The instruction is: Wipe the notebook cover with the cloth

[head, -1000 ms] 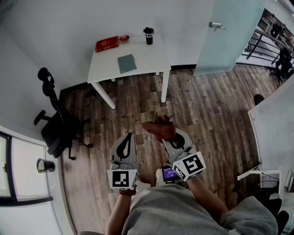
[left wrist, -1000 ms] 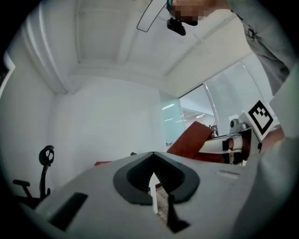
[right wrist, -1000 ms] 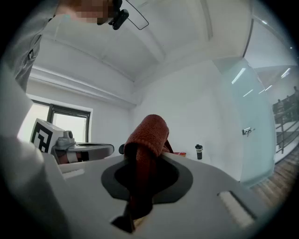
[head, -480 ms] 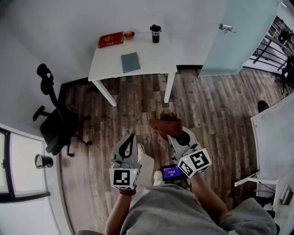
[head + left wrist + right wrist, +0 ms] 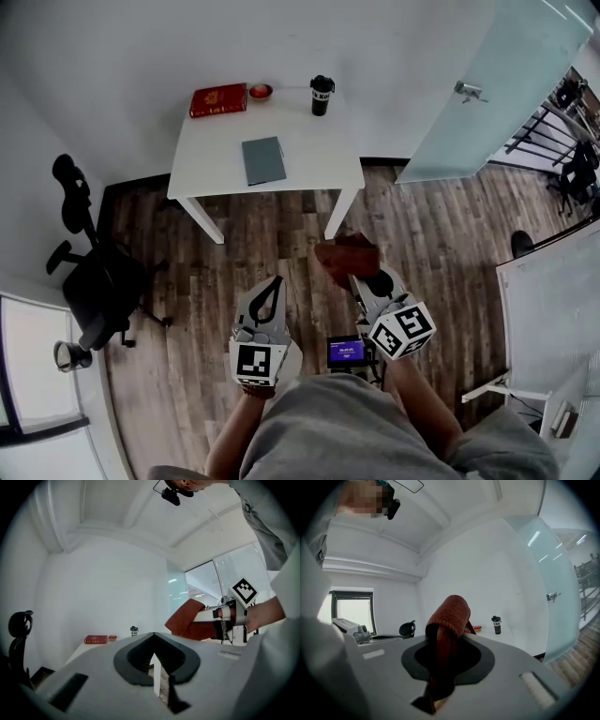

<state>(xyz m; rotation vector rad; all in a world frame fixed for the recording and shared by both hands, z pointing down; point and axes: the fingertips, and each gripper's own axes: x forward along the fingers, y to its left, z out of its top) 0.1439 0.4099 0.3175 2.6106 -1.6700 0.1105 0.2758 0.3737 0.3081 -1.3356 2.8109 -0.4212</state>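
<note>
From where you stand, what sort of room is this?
Probably a small office or study room: a white rectangular table holding a grey notebook and a red book, a black swivel office chair nearby, and a frosted glass door with a metal handle.

Both grippers are held out in front of the person's torso, side by side and a little apart, each pointing roughly level and away from the body. The left gripper [image 5: 271, 283] has its jaws pressed together with nothing between them. The right gripper [image 5: 364, 274] is clamped on a rust-brown cloth [image 5: 345, 257], which bunches over its tips and hangs between the jaws. The left forearm [image 5: 236, 433] and right forearm [image 5: 417, 394] reach forward, bare at the wrists.
</note>
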